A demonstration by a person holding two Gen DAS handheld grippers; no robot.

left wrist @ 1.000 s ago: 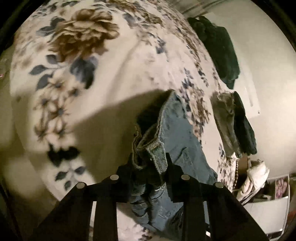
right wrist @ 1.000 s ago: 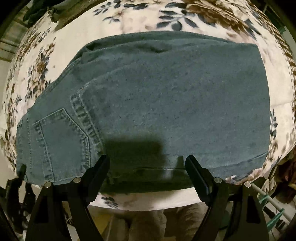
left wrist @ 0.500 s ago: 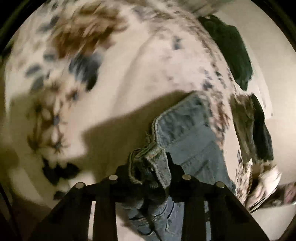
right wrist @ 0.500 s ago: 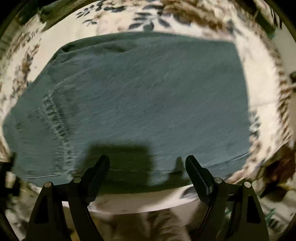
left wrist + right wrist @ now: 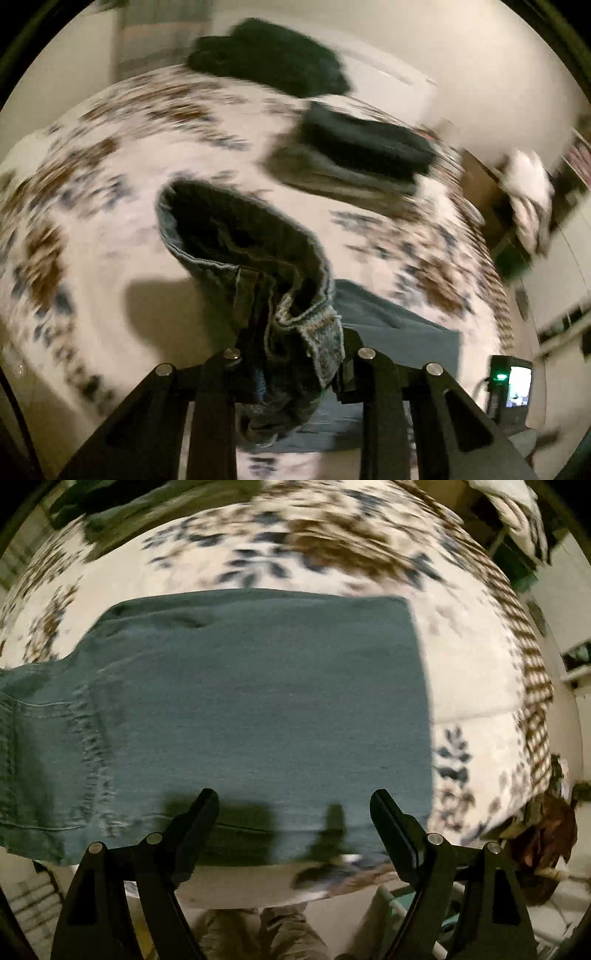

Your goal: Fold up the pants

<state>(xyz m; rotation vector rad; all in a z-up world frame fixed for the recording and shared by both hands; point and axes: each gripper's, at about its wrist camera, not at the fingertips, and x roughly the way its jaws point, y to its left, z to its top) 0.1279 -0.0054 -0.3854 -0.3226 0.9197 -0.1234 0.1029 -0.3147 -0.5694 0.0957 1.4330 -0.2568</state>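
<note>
Two wrist-camera views over a bed (image 5: pixel 480 686) covered by a cream bedspread with brown and blue flowers.

In the left view, the left gripper (image 5: pixel 295 365) has its fingers drawn narrow and closing on a bunched waistband end of the blue jeans (image 5: pixel 255 280). The denim is raised off the bedspread, its band curling open towards the camera. This looks like one end being carried over to make the next fold. Below it lies the flat part of the same jeans.

In the right view, the right gripper (image 5: pixel 295 808) points down over the jeans (image 5: pixel 258 701), fingers spread wide and holding nothing. The denim lies smooth as a folded rectangle near the bed's front edge, a back pocket at the left. The free gripper hangs above the near edge, probably ready to steady or pinch it.

Farther back sit stacked dark folded clothes (image 5: pixel 365 147) and another dark garment (image 5: pixel 273 55), likely finished pieces kept well apart.
</note>
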